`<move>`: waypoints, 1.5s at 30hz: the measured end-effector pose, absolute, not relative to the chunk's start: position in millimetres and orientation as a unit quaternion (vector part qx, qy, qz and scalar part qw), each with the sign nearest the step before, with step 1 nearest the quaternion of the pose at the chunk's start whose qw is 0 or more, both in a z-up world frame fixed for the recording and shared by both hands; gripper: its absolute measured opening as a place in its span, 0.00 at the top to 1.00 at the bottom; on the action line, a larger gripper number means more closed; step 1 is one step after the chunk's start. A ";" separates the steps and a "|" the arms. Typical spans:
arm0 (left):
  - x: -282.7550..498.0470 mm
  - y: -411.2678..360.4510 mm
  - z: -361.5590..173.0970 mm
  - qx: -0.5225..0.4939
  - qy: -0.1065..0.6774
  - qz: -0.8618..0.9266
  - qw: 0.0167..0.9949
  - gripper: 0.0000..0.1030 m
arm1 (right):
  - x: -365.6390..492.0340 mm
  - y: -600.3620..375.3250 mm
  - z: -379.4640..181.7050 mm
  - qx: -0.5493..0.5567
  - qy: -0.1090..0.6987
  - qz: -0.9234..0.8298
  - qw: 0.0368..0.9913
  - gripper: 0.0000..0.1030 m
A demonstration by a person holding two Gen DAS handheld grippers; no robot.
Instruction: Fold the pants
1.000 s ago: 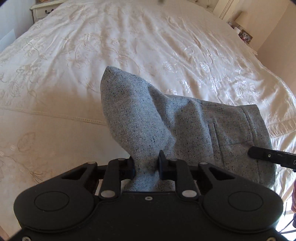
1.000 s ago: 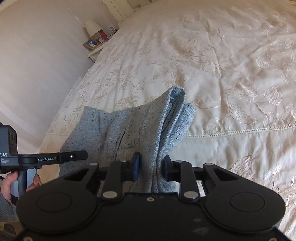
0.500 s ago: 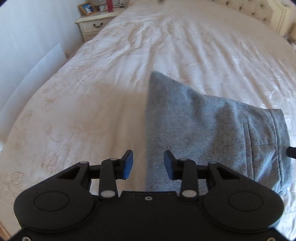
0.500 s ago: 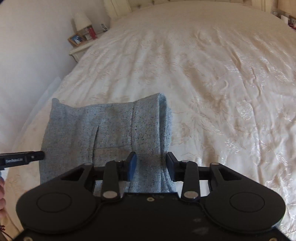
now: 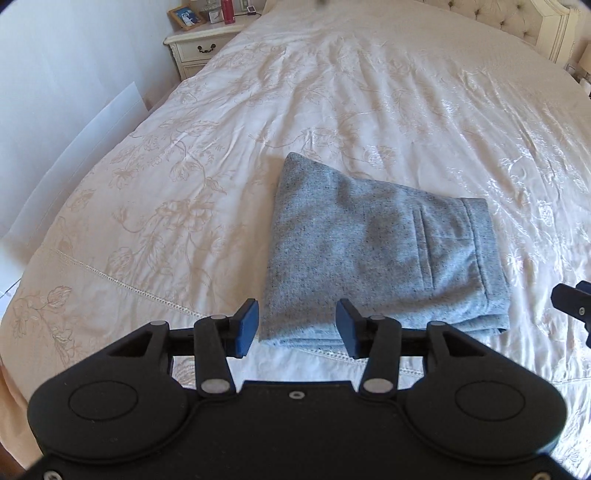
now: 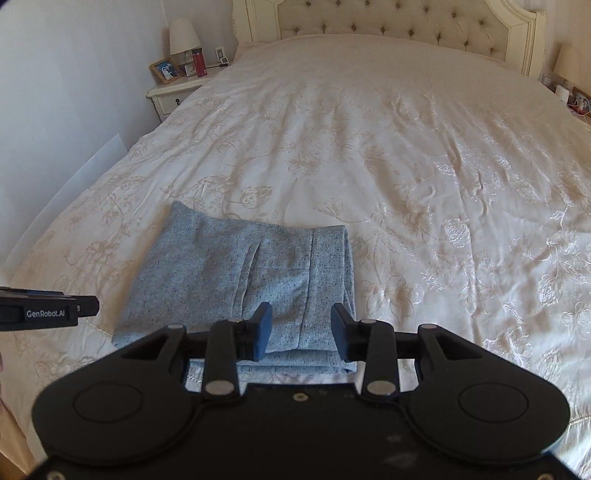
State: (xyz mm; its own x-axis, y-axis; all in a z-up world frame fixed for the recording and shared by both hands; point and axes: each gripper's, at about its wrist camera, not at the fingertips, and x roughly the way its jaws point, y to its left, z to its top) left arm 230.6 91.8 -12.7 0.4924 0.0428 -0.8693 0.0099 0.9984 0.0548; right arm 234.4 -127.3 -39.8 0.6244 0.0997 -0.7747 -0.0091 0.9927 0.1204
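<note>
Pants (image 5: 380, 251) lie folded flat on the bed (image 5: 332, 92), just ahead of and below both sets of fingers, long axis running L-R. L gripper (image 5: 297, 328) sits over the near-left corner, fingers opening, holding nothing. R gripper (image 6: 301, 332) over the waistband end, fingers apart, also empty.

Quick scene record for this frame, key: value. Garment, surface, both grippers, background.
garment: grey pants, folded into a compact stack, lying flat
surface: cream embroidered bedspread
left gripper: jaws opening, nothing between them
right gripper: open, empty, clear of the fabric
background: nightstand with lamp, tufted headboard
</note>
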 end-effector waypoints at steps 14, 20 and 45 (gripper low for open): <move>150.5 59.1 35.1 0.021 0.494 0.002 0.869 0.44 | 139.7 -129.9 18.8 0.100 0.411 0.035 0.905 0.63; 132.7 54.9 47.8 0.025 0.478 0.011 0.878 0.44 | 118.6 -129.5 26.7 0.082 0.409 0.034 0.908 0.63; 104.2 49.8 50.7 0.051 0.468 0.017 0.882 0.44 | 95.9 -122.7 35.0 0.057 0.415 0.048 0.907 0.63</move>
